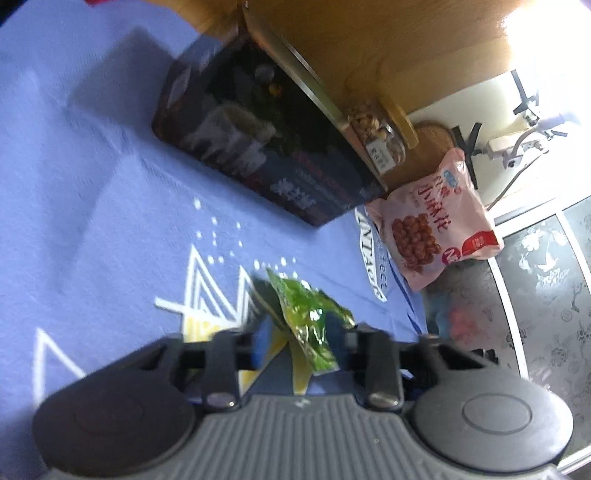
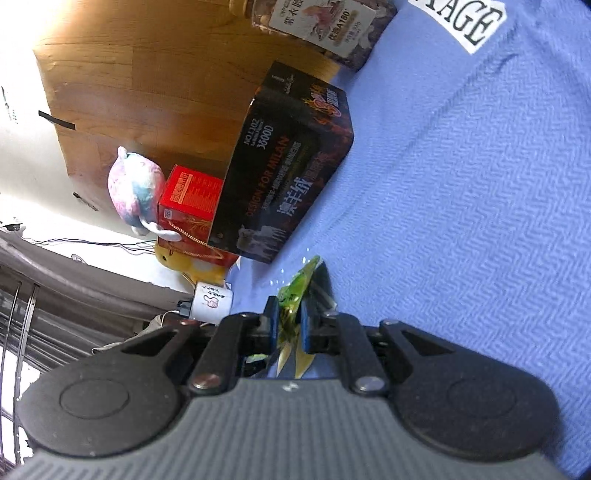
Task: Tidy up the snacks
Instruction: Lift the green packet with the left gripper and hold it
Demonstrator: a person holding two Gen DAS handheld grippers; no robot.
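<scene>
The right tool (image 2: 287, 326) is clenching a small green snack packet (image 2: 295, 295), its blue pads (image 2: 306, 328) pressing the crinkled foil from both sides so that the packet is standing on edge between them and poking out ahead of the tips. In the left wrist view the same green packet (image 1: 310, 321) is sitting between the left tool's (image 1: 299, 347) fingers, but the fingers are standing wide of it with a gap on each side, so the left tool is released and only framing it. Both tools are hovering over a blue cloth (image 2: 461, 184) printed with white lettering and line patterns. Ahead of the right tool, a large dark box (image 2: 291, 170) is lying on the cloth, and beyond it a red box (image 2: 190, 195) and a pastel plush toy (image 2: 135, 188) are leaning by a wooden panel (image 2: 147, 85). Further ahead of the right tool, a jar of nuts (image 2: 325, 26) with a paper label is resting at the cloth's edge. Ahead and to the right of the left tool, a pink snack bag (image 1: 439, 225) is lying at the edge of the cloth, just past the dark box (image 1: 258, 140).
</scene>
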